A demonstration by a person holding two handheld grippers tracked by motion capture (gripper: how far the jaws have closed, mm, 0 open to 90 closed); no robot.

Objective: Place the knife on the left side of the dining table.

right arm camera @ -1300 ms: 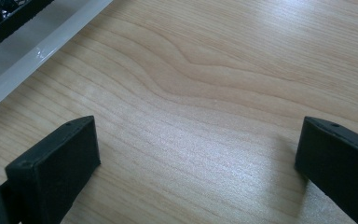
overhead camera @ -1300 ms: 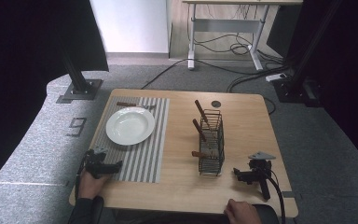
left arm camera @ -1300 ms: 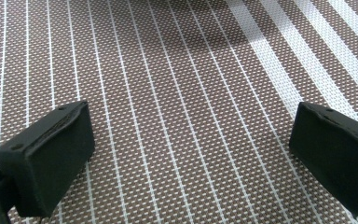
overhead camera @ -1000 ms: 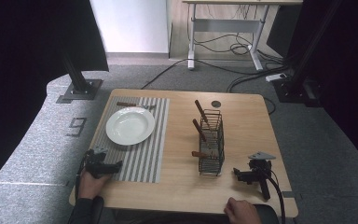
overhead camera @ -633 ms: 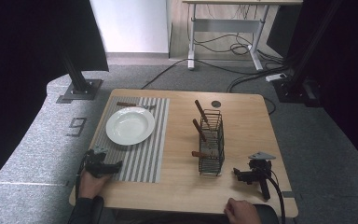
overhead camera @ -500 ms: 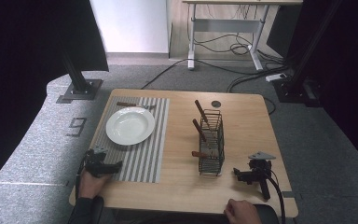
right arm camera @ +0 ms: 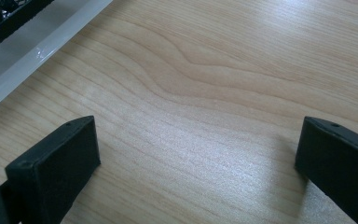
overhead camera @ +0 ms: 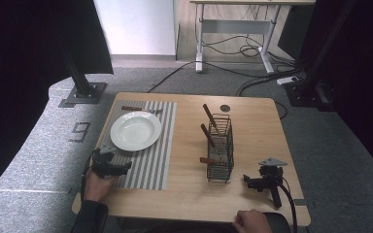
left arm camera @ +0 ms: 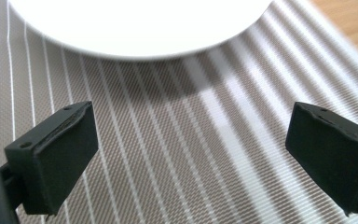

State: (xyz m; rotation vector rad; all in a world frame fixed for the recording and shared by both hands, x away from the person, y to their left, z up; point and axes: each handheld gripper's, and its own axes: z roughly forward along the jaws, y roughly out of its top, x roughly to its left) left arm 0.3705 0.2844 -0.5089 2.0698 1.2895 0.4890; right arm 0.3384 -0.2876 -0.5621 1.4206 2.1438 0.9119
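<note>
Apparently clear of both fingers [left arm camera: 51, 158], plate [left arm camera: 135, 28] lies just ahead.

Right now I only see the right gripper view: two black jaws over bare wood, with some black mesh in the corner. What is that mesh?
Observer: A wire basket, standing upright with brown-handled utensils in it.
Operator: Where's the other hand-held gripper?
Observer: The left hand-held gripper is open above a striped placemat.
Operator: Anything on that mat?
Observer: A white plate.
</note>
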